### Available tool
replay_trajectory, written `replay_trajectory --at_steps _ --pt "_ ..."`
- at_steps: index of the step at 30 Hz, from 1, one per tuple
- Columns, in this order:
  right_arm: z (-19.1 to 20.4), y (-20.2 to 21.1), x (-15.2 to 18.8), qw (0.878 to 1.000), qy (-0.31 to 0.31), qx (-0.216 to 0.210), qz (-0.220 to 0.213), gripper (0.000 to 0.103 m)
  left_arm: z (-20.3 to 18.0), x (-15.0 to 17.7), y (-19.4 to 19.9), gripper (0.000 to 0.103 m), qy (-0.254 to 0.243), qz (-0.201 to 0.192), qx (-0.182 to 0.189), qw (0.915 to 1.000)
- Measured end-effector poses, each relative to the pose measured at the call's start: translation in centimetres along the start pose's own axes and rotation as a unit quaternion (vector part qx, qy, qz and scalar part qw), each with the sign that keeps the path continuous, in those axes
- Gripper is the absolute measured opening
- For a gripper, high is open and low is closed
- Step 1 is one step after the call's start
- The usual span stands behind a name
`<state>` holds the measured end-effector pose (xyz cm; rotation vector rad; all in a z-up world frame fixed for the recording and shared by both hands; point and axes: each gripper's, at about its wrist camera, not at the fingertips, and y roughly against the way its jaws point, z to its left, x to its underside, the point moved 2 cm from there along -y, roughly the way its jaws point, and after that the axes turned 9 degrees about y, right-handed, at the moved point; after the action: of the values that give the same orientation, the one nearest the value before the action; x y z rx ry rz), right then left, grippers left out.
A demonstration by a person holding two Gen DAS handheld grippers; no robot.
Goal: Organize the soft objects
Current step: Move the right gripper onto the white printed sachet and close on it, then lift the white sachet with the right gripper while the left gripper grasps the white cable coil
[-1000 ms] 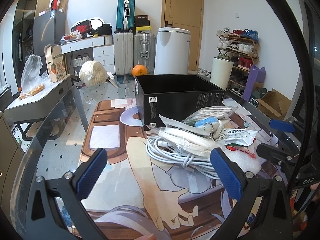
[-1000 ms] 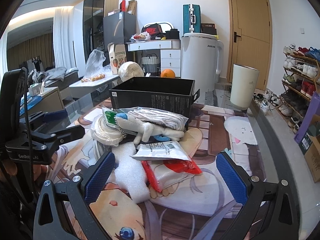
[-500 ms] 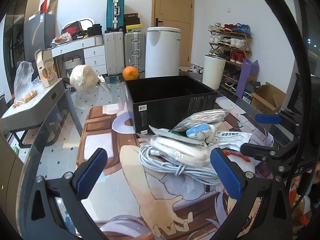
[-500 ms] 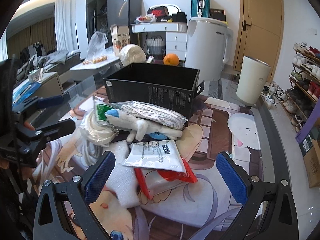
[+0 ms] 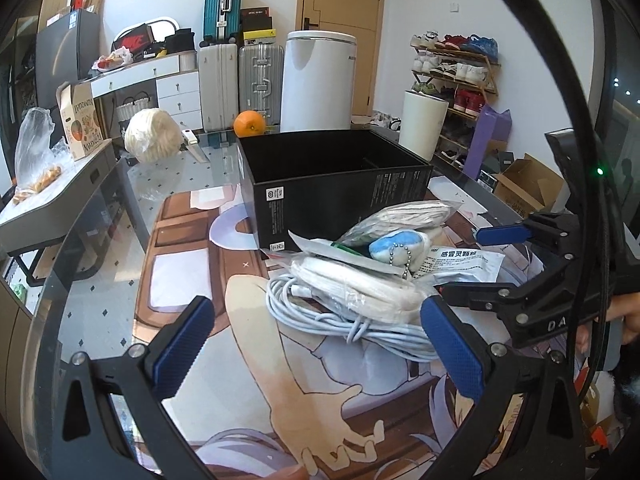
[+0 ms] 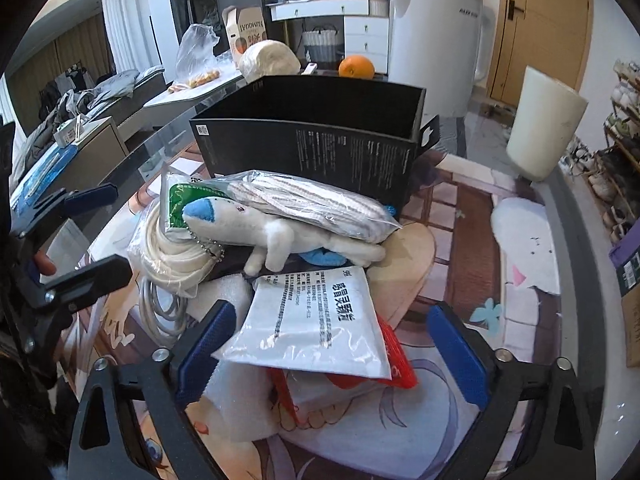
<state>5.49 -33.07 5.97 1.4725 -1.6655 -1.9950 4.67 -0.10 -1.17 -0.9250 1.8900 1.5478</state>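
**Soft pile sits in front of the black box**

Soft objects lie heaped on the printed mat, touching the open black cardboard box (image 6: pixel 308 136) behind them. From left to right in the right wrist view: a coiled white cable (image 6: pixel 160 256), a white-and-blue plush toy (image 6: pixel 276 232) under a clear bag of white cord (image 6: pixel 320 200), and a white printed pouch (image 6: pixel 316 320) nearest the camera. The left gripper (image 5: pixel 316 344) and right gripper (image 6: pixel 332 348) both stand wide open, holding nothing.

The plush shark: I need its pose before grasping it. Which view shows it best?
The right wrist view: the plush shark lies lengthwise across the pile, fully visible. The left wrist view shows only its blue head and bead chain.
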Motion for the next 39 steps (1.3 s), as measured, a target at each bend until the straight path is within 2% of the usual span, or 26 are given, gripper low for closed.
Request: replay_trajectory --at_steps 7,12,17,19,28,35,39 --pt "-0.3 -1.0 -0.9 1.000 -0.009 -0.015 0.019 0.094 0.4 0.1 -0.6 0.103 0.010 0.012 0.010 0.9998" --pt "-0.7 -1.2 -0.7 0.998 -0.021 -0.052 0.023 0.070 0.5 0.3 -1.0 0.103 0.011 0.015 0.009 0.9998" --pt "0.0 -1.0 -0.9 0.998 -0.005 -0.054 0.023 0.062 0.6 0.2 -1.1 0.103 0.010 0.016 0.010 0.9998" --pt "0.2 -1.2 -0.6 0.998 -0.001 -0.051 0.025 0.062 0.6 0.2 -1.1 0.103 0.010 0.016 0.009 0.9998" --pt "0.6 1.9 0.2 0.999 -0.004 -0.030 -0.028 0.062 0.7 0.4 -0.5 0.103 0.015 0.015 0.014 0.9997" --pt "0.6 5.1 1.2 0.995 -0.028 -0.021 -0.089 0.062 -0.1 0.5 -0.5 0.103 0.010 0.027 0.031 0.9991" --pt "0.5 5.8 1.4 0.994 -0.038 -0.022 -0.101 0.062 -1.1 0.4 -1.1 0.103 0.011 0.034 0.028 0.9990"
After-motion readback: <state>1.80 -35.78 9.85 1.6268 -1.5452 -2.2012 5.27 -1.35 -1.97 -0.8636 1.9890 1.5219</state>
